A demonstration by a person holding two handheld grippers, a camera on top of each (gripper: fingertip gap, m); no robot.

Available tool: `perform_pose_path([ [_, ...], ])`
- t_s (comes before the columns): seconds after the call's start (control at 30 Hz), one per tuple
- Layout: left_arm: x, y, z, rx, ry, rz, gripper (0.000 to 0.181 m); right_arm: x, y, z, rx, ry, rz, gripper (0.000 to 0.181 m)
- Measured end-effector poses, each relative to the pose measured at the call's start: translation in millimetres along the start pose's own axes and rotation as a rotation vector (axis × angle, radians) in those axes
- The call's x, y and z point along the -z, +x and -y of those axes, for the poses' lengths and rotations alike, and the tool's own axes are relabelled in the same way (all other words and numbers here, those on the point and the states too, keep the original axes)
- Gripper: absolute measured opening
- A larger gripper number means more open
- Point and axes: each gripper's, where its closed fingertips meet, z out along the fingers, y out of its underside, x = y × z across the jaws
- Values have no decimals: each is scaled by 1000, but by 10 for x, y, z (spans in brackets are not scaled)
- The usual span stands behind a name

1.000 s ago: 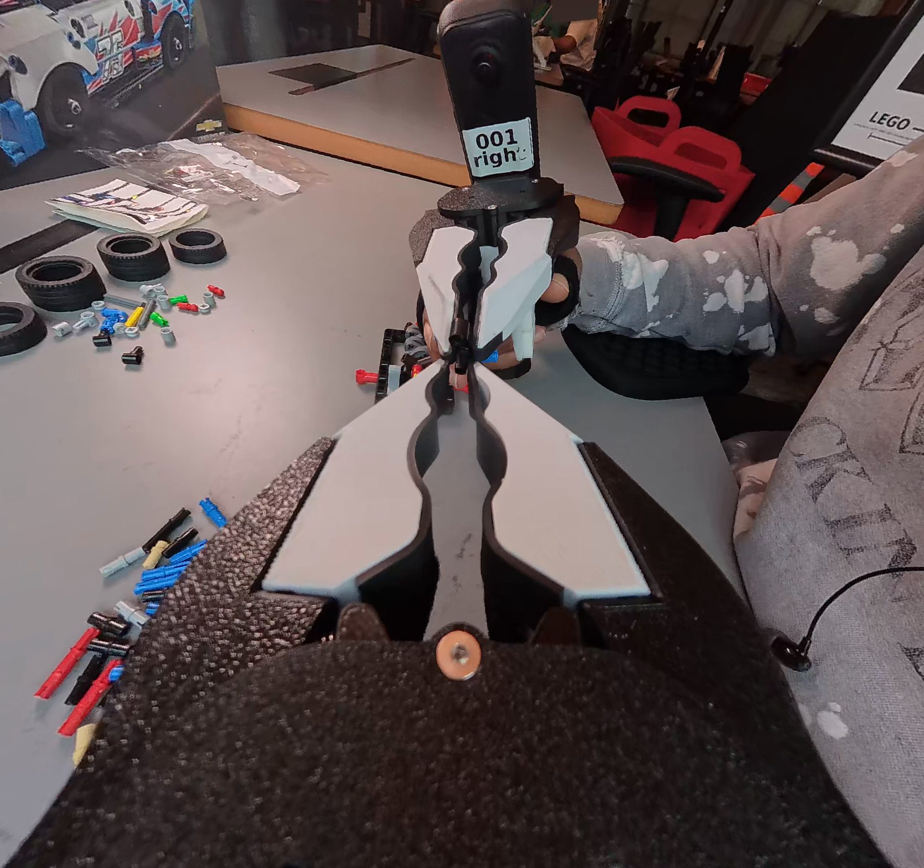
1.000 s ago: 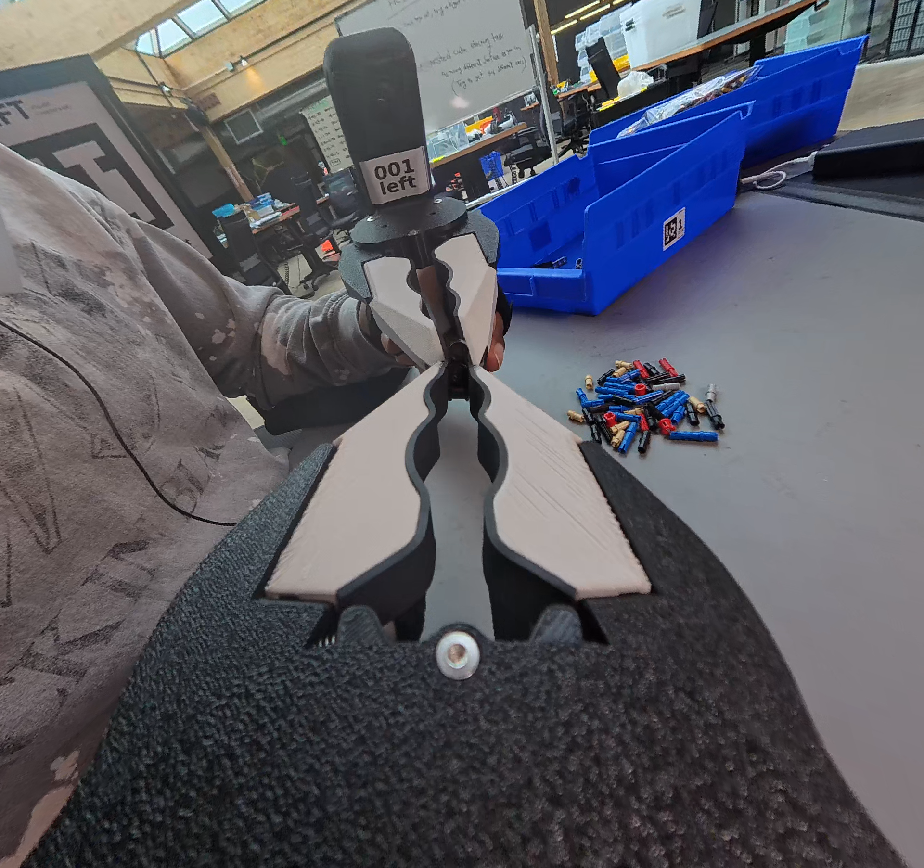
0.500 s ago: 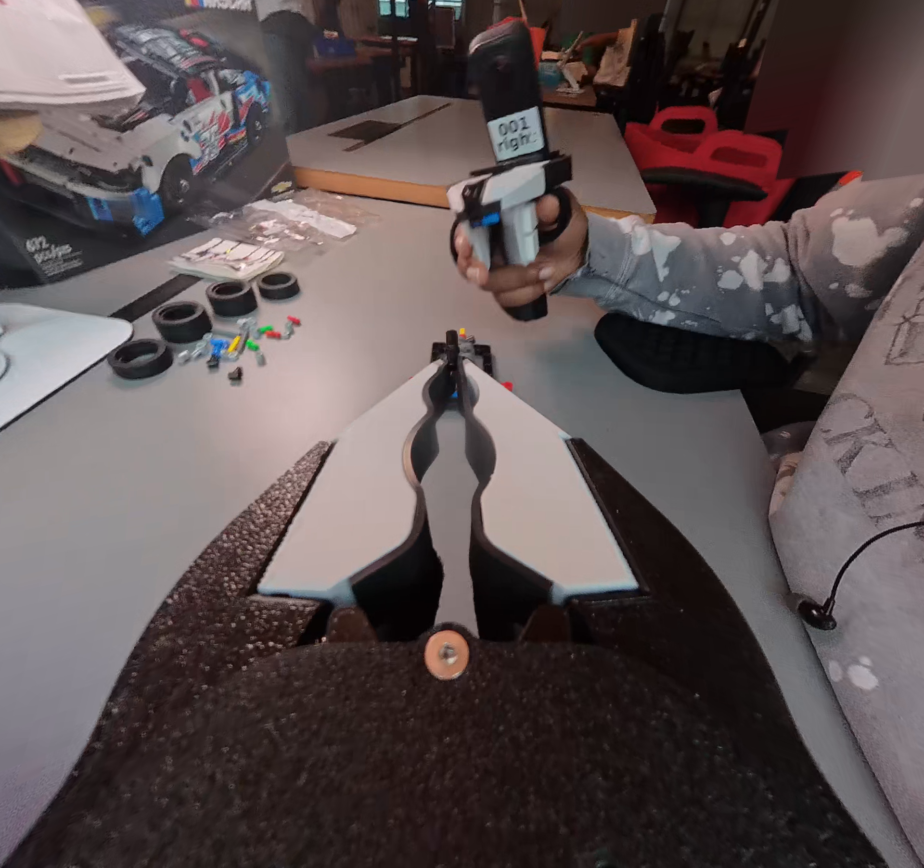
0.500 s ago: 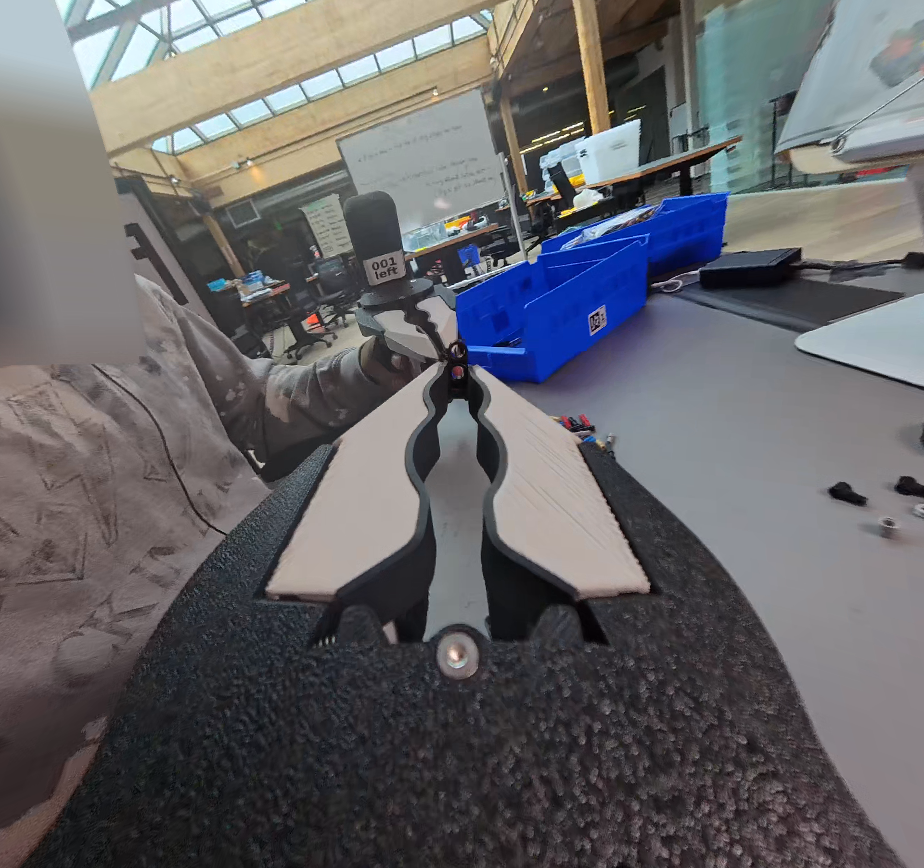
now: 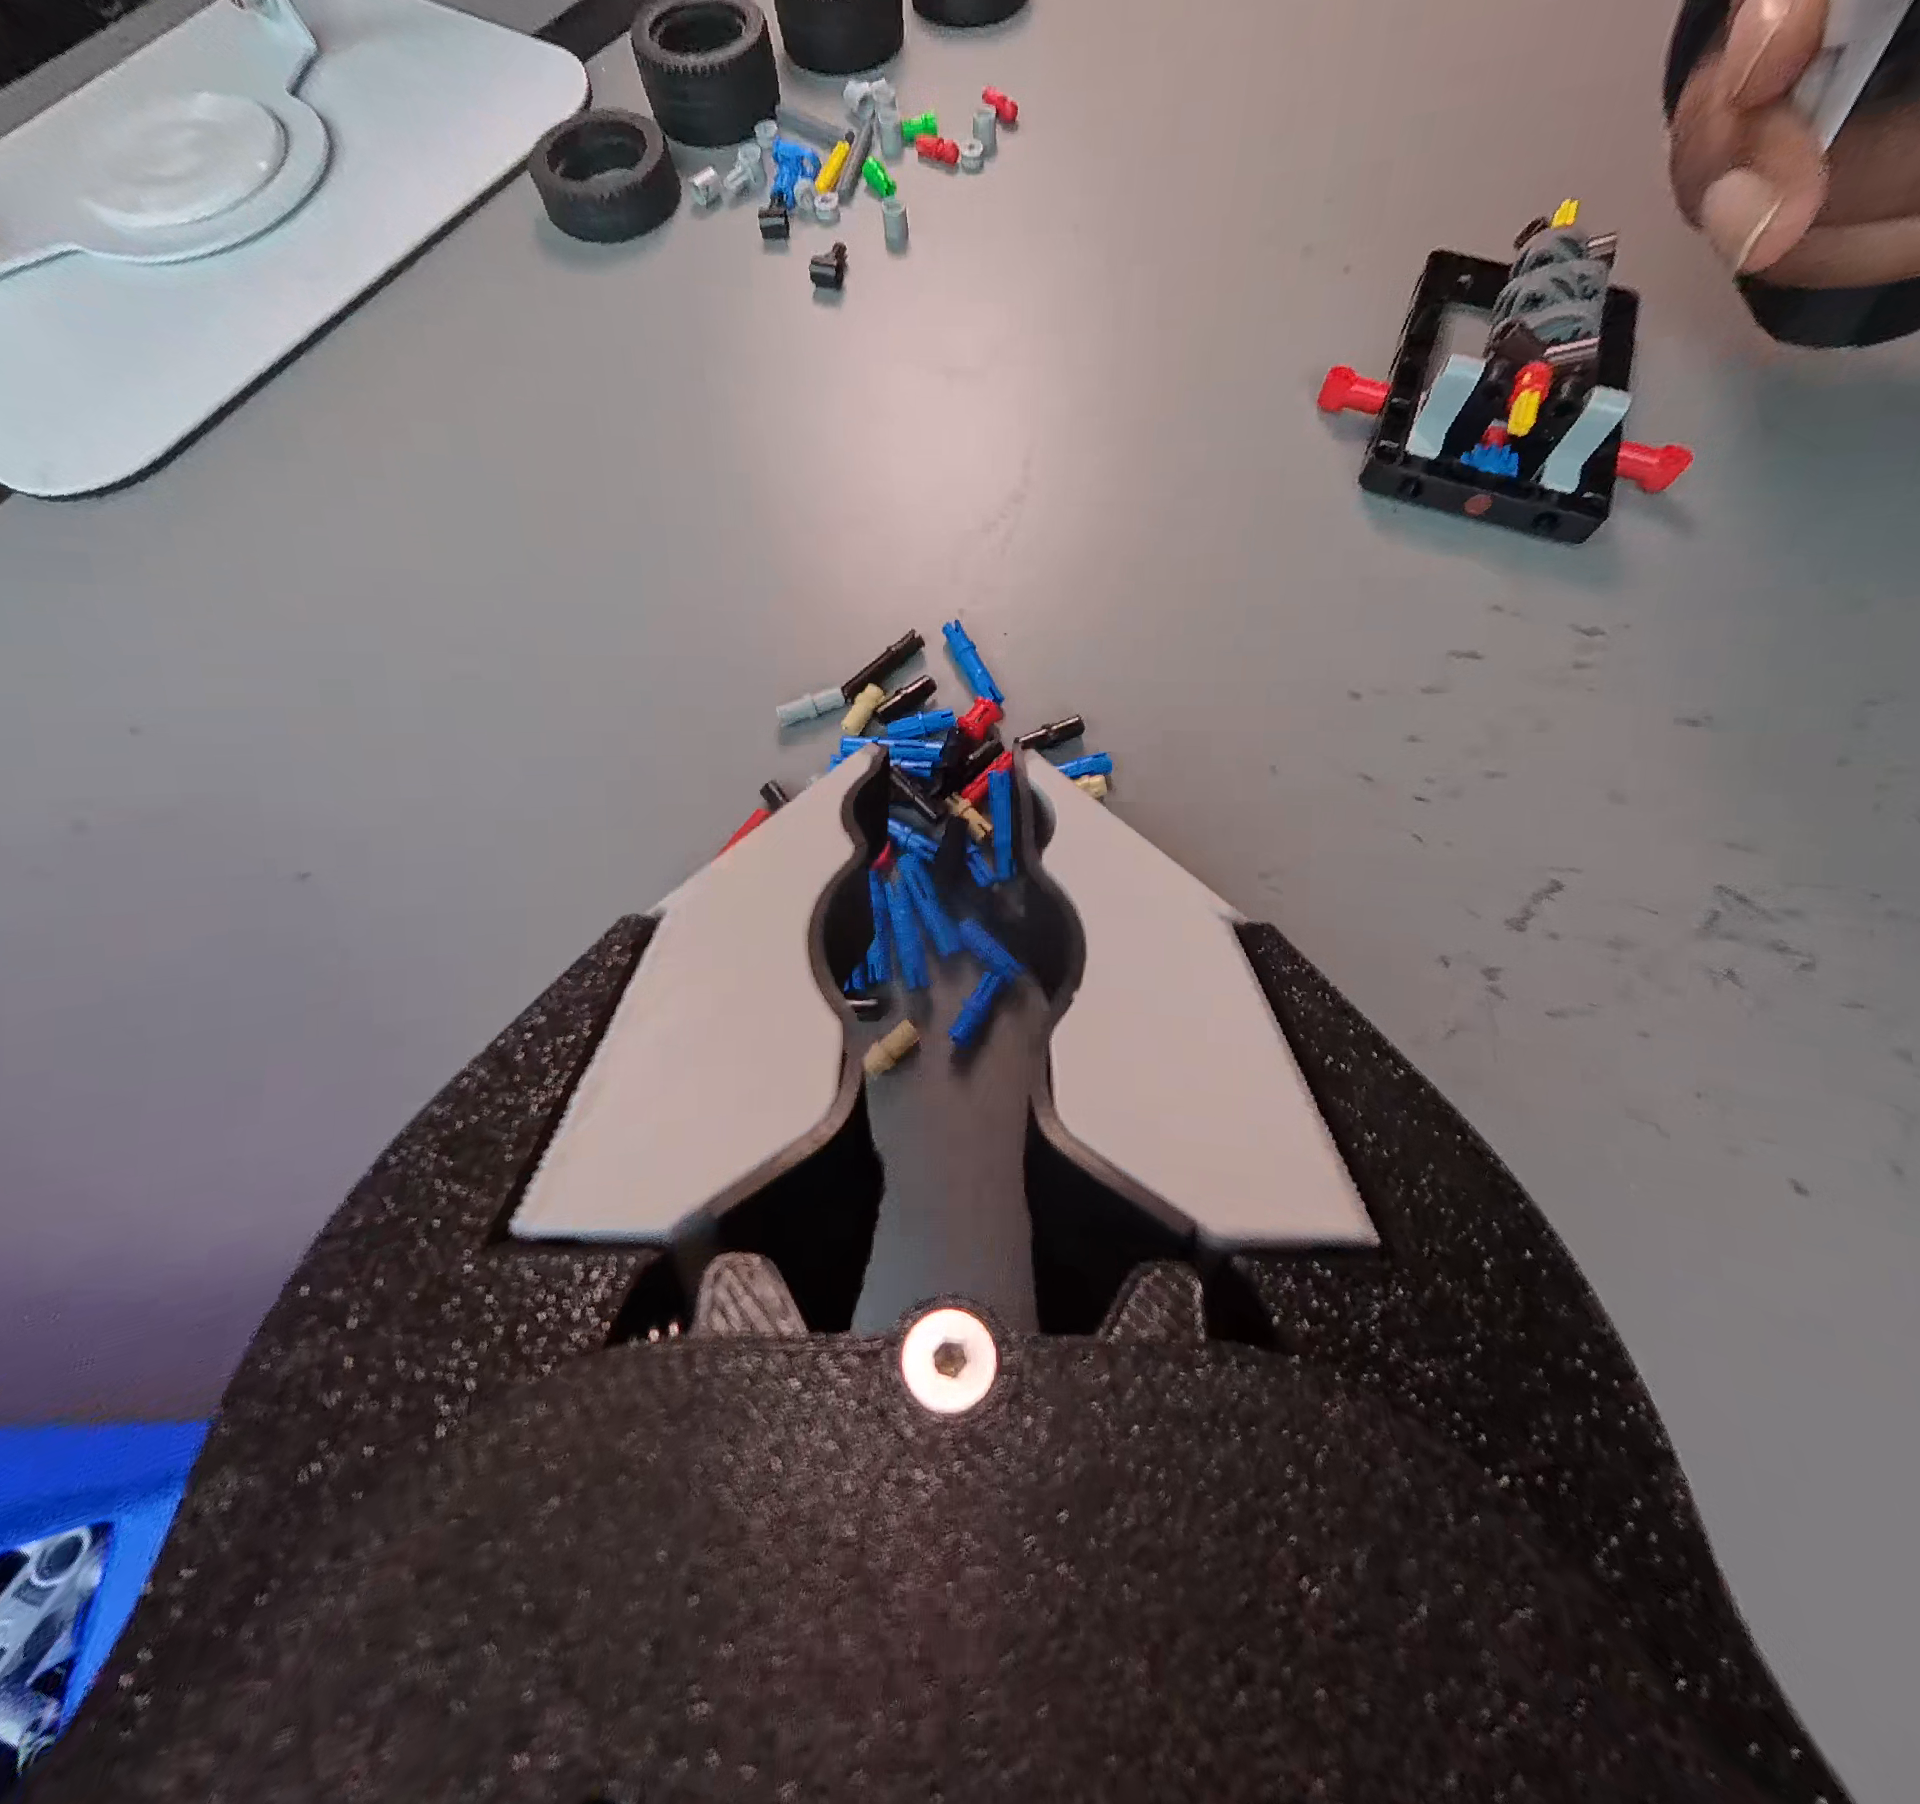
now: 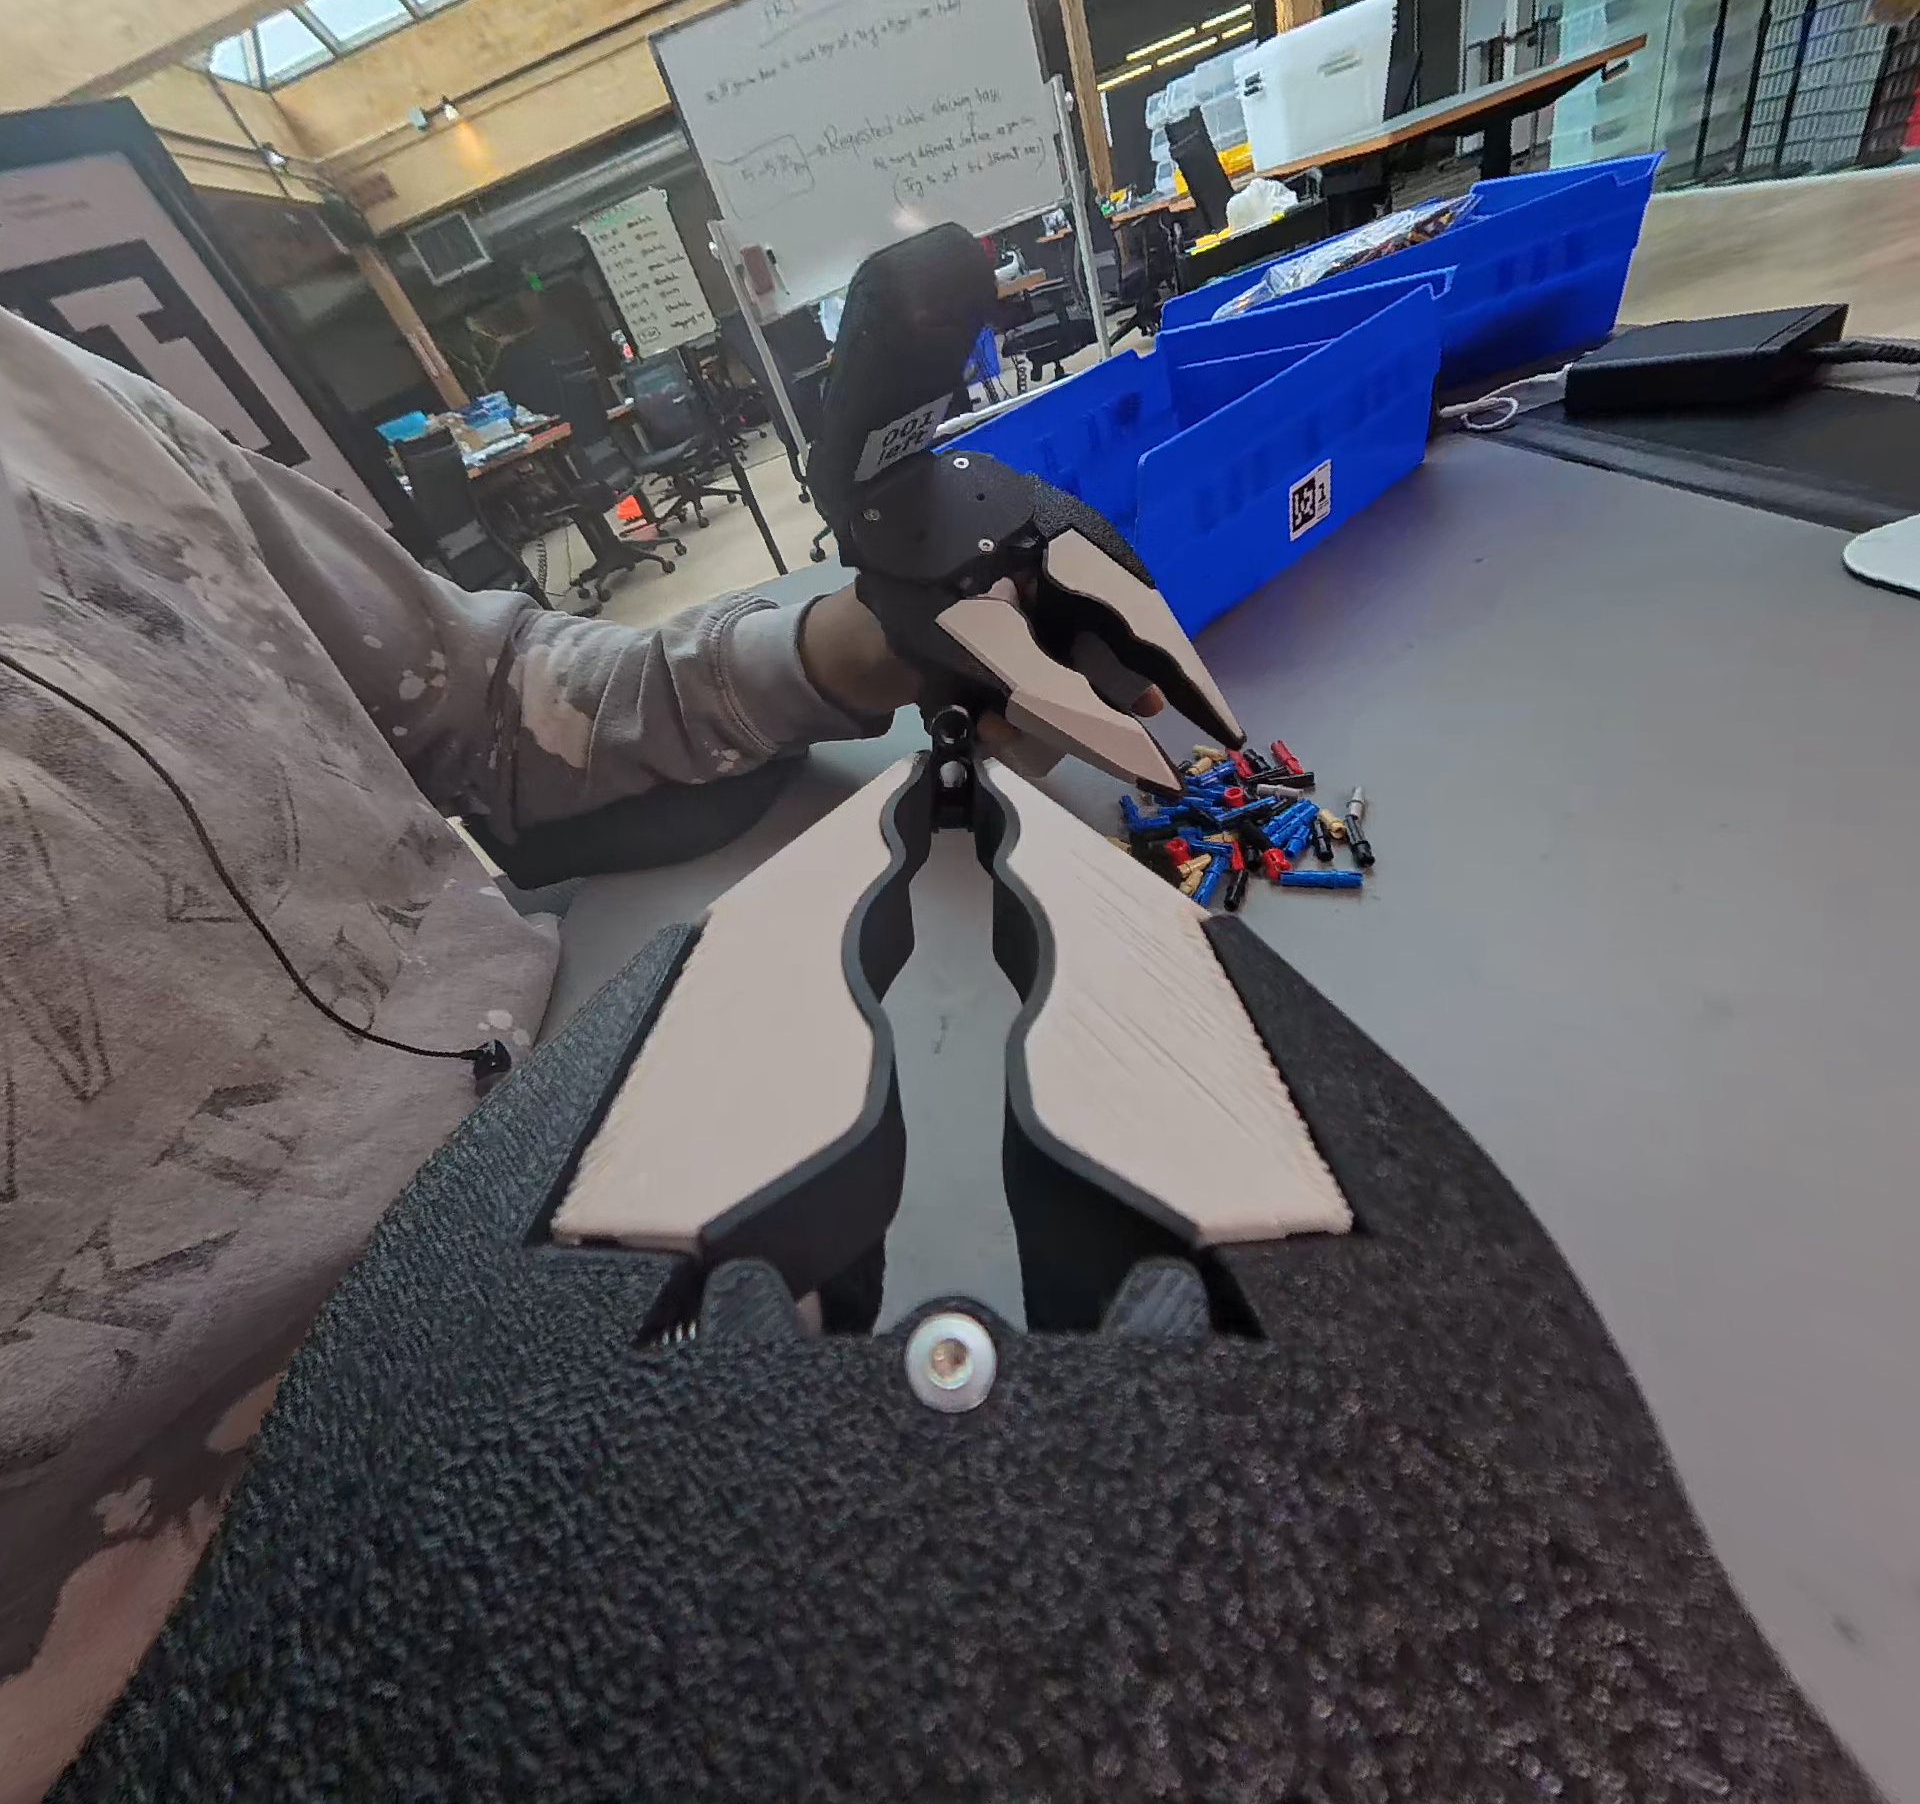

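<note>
My left gripper (image 5: 948, 767) is open and empty, its fingertips just above a pile of small blue, black, red and tan pins (image 5: 935, 726) on the grey table (image 5: 520, 611). The pile shows between its fingers. In the right wrist view the left gripper (image 6: 1195, 757) points down at the same pile (image 6: 1247, 819). My right gripper (image 6: 951, 783) is shut on a small black connector piece with round holes (image 6: 948, 728) and holds it above the table, beside the left gripper. A black frame assembly with red axles and grey parts (image 5: 1496, 393) lies at the right.
Three black tyres (image 5: 707, 61) and loose coloured small parts (image 5: 842, 154) lie at the far left by a white stand base (image 5: 208, 196). Blue bins (image 6: 1351, 445) and a black device (image 6: 1704, 362) stand at the far side. The hand holding the right gripper (image 5: 1766, 92) shows at the top right. The gap from one gripper's tips to the other's is roughly 15 cm.
The two grippers were tip to tip and have parted. My left gripper has opened and swung down over the pin pile. My right gripper stays shut on the black piece.
</note>
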Motion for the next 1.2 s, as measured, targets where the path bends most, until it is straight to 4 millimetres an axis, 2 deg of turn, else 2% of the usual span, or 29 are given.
perform_pose_path([
  [0.03, 28, 64, 72, 10, 39, -33, 25, -9, 0, 15, -14, 13, 2, 7],
  [0.17, 182, 504, 417, 31, 229, -230, 27, -70, 15, 64, -147, 59, 21, 7],
  [0.27, 269, 772, 615, -54, 323, -268, 28, -156, 64, 54, -313, 86, 24, 7],
  [0.33, 309, 880, 706, -110, 365, -256, 28, -208, 19, 79, -410, 120, 76, 7],
  [0.4, 366, 965, 761, -178, 401, -257, 31, -248, -118, 92, -471, 122, 177, 6],
  [0.47, 457, 1037, 809, -221, 449, -287, 35, -252, -342, 90, -542, 92, 339, 6],
  [0.63, 774, 1447, 843, -208, 540, -611, 29, -244, -755, -9, -601, -9, 595, 7],
  [0.77, 924, 1683, 779, -243, 529, -769, 17, -248, -974, -108, -572, -82, 687, 6],
  [0.9, 961, 1740, 733, -281, 502, -785, 10, -239, -1035, -136, -546, -102, 706, 7],
  [0.97, 969, 1697, 742, -256, 507, -783, 9, -247, -989, -91, -543, -74, 681, 8],
  [1.1, 936, 1544, 794, -171, 510, -749, 8, -221, -792, 26, -514, 9, 583, 11],
  [1.2, 893, 1381, 829, -86, 514, -710, 8, -176, -599, 70, -344, 43, 413, 20],
])
